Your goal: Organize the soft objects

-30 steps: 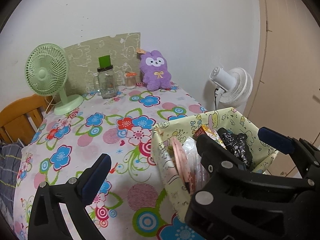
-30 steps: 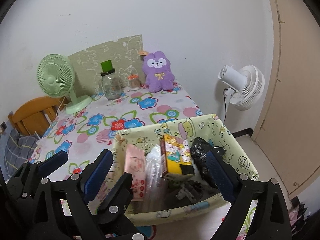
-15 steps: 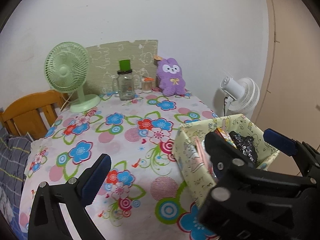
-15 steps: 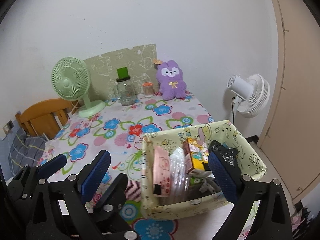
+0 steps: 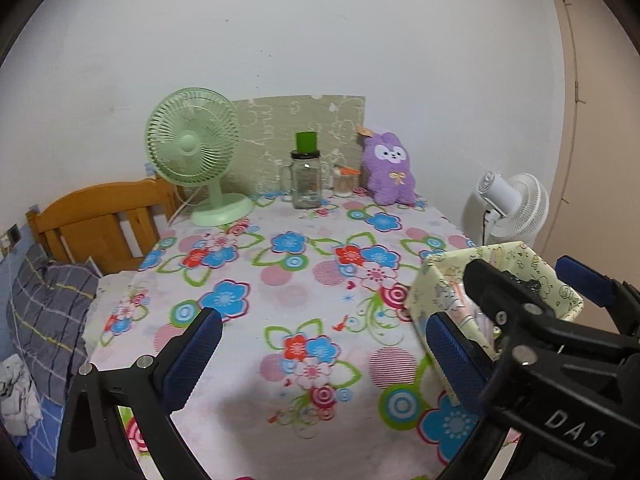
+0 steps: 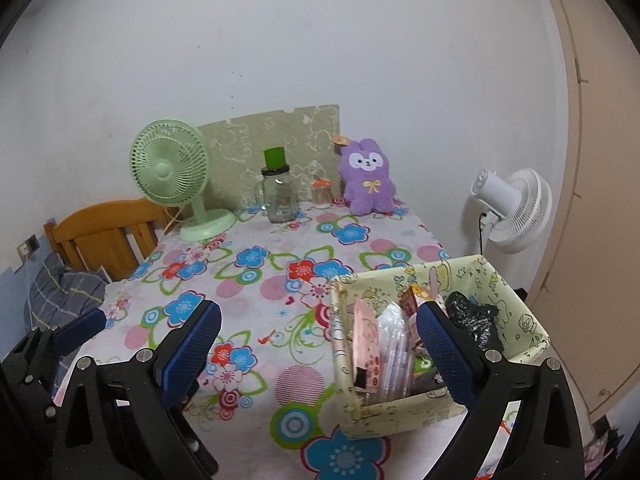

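Observation:
A purple plush bunny (image 5: 390, 174) (image 6: 368, 178) sits upright against the wall at the far end of the flowered tablecloth (image 5: 304, 280). On the near right corner stands a yellow-green fabric bin (image 6: 404, 410) (image 5: 436, 292). It holds a pink packet (image 6: 366, 340), clear plastic bags (image 6: 394, 344), an orange box (image 6: 416, 296) and a crumpled black bag (image 6: 474, 320). My left gripper (image 5: 320, 356) hovers open over the near middle of the table, holding nothing. My right gripper (image 6: 318, 346) is open too, its right finger in front of the bin.
At the far end stand a green desk fan (image 5: 192, 148), a glass jar with a green lid (image 5: 306, 180) and a small orange-lidded jar (image 5: 345, 182). A white fan (image 6: 510, 204) is beyond the table's right edge. A wooden frame (image 5: 100, 220) and plaid pillow (image 5: 44, 312) are at left.
Both grippers have drawn back from the bin toward the near edge, so more of the table shows. The bin and plush stay where they were. Both grippers remain open.

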Demonstrator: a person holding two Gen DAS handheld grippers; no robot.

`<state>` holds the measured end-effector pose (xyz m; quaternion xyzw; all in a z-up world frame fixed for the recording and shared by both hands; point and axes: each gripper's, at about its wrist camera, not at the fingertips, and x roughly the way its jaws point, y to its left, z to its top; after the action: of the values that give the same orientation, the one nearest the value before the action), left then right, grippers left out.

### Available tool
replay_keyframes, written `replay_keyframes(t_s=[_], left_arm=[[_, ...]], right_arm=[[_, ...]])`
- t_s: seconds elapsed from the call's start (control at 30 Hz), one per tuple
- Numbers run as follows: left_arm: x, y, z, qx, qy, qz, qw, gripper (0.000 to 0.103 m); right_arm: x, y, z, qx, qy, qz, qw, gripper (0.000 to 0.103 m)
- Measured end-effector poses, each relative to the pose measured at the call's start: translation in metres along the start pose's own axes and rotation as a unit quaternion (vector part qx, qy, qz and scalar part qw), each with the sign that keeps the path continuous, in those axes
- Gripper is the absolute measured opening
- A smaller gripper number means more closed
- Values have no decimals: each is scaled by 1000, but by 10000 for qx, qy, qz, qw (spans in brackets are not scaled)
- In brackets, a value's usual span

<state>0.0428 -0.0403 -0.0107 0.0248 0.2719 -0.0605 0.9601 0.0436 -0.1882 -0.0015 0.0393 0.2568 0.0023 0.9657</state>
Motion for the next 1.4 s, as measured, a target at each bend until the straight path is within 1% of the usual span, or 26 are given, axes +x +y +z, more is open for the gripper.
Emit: replay_keyframes(t_s=[0.3, 0.5, 0.67, 1.4], left_arm=[[-16, 26, -4, -200, -137, 234, 9994, 103], [-25, 38, -8, -335, -209, 403, 9984, 103], [-32, 43, -9, -307, -298, 520, 9977, 103], [-34, 53, -8, -586, -261, 440, 9970, 103]], right_arm=[[-15, 13, 0, -165, -249, 2, 9996, 99], [-19, 15, -3, -152, -271, 67, 9995, 100], [-21, 13, -3, -124, -276, 69, 9995, 100], [-23, 8, -3, -97, -339, -21, 9994, 100]])
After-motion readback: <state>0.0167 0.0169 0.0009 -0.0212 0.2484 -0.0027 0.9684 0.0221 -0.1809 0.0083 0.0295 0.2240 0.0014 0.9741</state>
